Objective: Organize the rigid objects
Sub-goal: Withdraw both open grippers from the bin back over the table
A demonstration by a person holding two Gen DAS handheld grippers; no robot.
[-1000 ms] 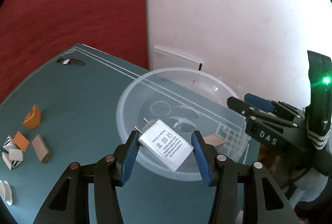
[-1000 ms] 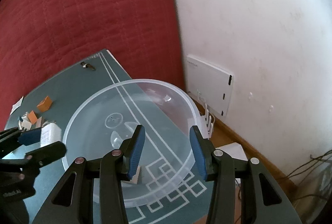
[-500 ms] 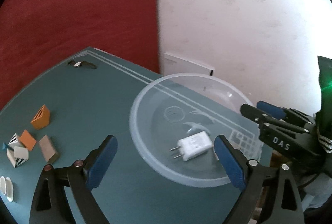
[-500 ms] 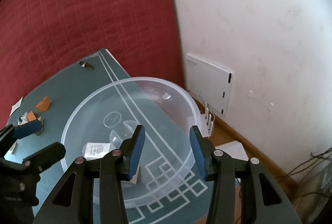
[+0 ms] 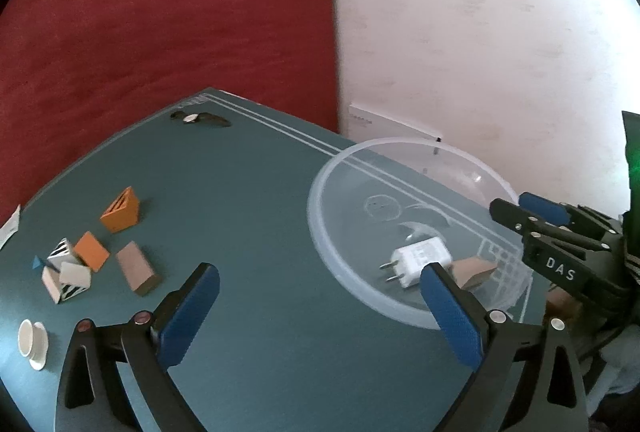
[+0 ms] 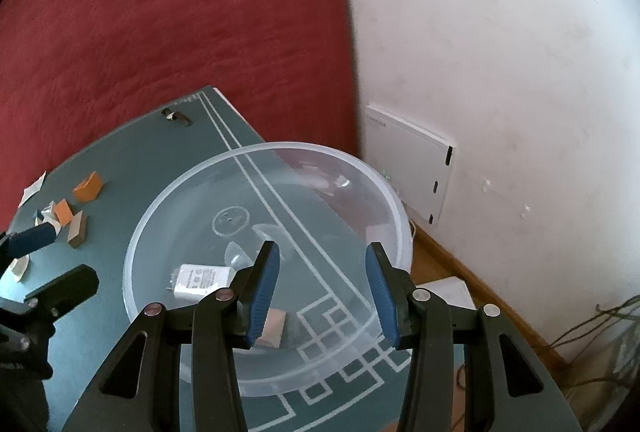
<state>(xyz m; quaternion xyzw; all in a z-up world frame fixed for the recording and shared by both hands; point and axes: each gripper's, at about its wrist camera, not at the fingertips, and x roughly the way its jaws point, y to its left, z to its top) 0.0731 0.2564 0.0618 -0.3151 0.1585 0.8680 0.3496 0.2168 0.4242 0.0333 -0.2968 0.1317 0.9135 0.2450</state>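
A clear plastic bowl (image 5: 320,232) stands on the teal table; it also shows in the right wrist view (image 6: 400,228). Inside it lie a white plug adapter (image 5: 422,260) (image 6: 202,278) and a tan block (image 5: 476,270) (image 6: 274,328). My left gripper (image 5: 320,312) is open wide and empty, just left of the bowl's near rim. My right gripper (image 6: 320,292) is open and empty, over the bowl's near side. A cluster of small blocks lies at the left: an orange wedge (image 5: 120,211), an orange block (image 5: 92,250), a brown block (image 5: 138,268) and striped pieces (image 5: 64,272).
A small dark object (image 5: 200,118) lies near the table's far corner. A white cap-like piece (image 5: 32,344) sits at the near left. A red cover lies behind the table, a white wall with a white panel (image 6: 412,167) to the right, and cables (image 6: 600,328) on the floor.
My left gripper has opened and let the white adapter drop into the bowl, then drawn back and to the left. The right gripper has hardly moved.
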